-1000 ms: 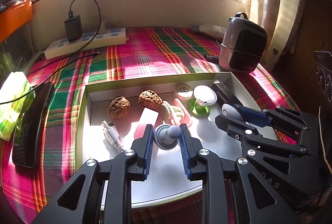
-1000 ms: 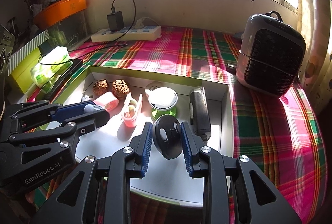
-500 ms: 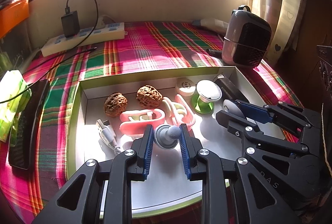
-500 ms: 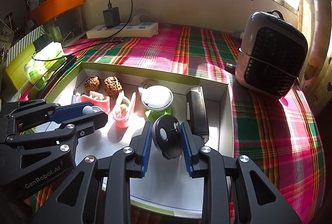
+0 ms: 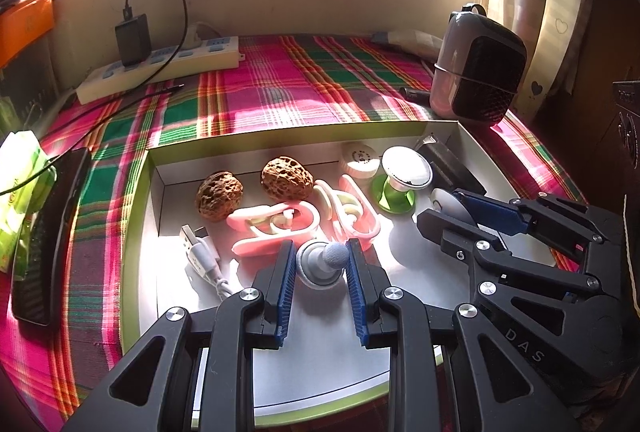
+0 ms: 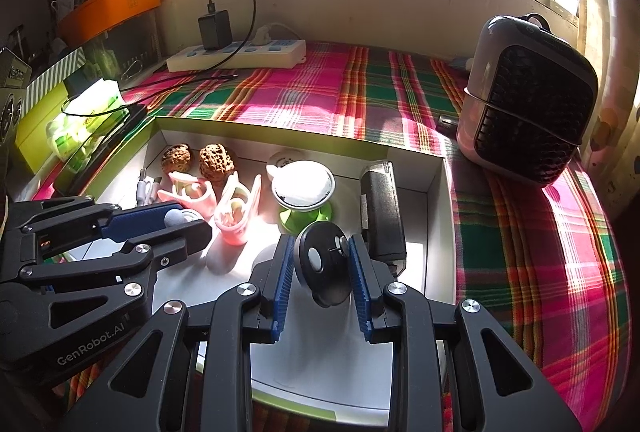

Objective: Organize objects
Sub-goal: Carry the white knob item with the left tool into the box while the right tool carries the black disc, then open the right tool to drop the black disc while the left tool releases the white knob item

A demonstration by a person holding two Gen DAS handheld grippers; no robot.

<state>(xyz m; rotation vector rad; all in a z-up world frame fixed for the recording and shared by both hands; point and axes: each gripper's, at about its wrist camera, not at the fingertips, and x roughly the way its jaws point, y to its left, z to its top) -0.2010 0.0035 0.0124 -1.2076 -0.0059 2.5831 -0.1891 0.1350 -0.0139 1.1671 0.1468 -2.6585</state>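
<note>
A white, green-rimmed tray [image 5: 136, 224] [image 6: 436, 216] lies on the plaid cloth. In it lie two walnuts [image 5: 219, 195] [image 5: 286, 178], two pink clips [image 5: 276, 228] [image 5: 352, 211], a white USB plug [image 5: 198, 256], a round white cap [image 5: 360, 160], a green-footed white knob [image 5: 404, 175] [image 6: 303, 187] and a black block [image 6: 380, 207]. My left gripper [image 5: 320, 264] is shut on a grey round-tipped knob [image 5: 326, 262] above the tray. My right gripper [image 6: 322, 264] is shut on a black disc piece [image 6: 324, 264] above the tray's right half.
A small black-and-grey heater [image 6: 528, 99] stands right of the tray. A white power strip [image 5: 160, 67] with a black charger sits at the back. A black phone [image 5: 44, 232] and a green packet [image 5: 20, 183] lie left of the tray.
Both grippers drew back and rose slightly, each keeping its piece. One pink clip that stood under the left gripper now lies flat beside the walnuts.
</note>
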